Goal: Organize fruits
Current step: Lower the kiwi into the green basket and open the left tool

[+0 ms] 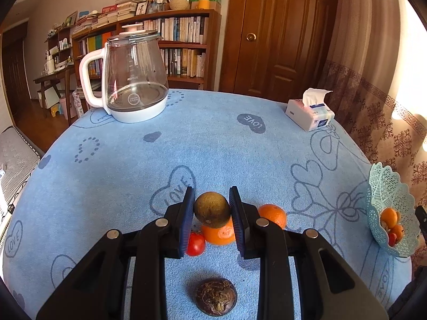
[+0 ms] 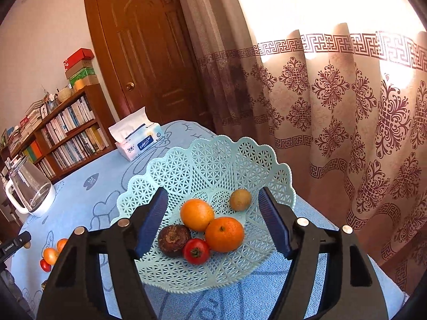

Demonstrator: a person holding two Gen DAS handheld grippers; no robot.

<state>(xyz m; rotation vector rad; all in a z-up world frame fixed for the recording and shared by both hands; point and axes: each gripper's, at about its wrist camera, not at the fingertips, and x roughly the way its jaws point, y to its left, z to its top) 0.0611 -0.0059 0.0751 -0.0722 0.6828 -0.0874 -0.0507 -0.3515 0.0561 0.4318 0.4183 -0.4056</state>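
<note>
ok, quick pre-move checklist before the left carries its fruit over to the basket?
1. Left gripper shut on the brown-green fruit, pads on both sides: ok.
2. Held fruit clear of the oranges on the blue tablecloth: cannot tell, it overlaps one in the left wrist view.
3. Right gripper open, nothing between its pads: ok.
4. Right gripper out of the drop path: not ok, it hangs right over the basket.
5. Room in the basket: ok, bare lattice shows behind the five fruits.
6. Loose fruit left on the cloth: not ok, two oranges, a small red fruit and a dark round fruit remain.
</note>
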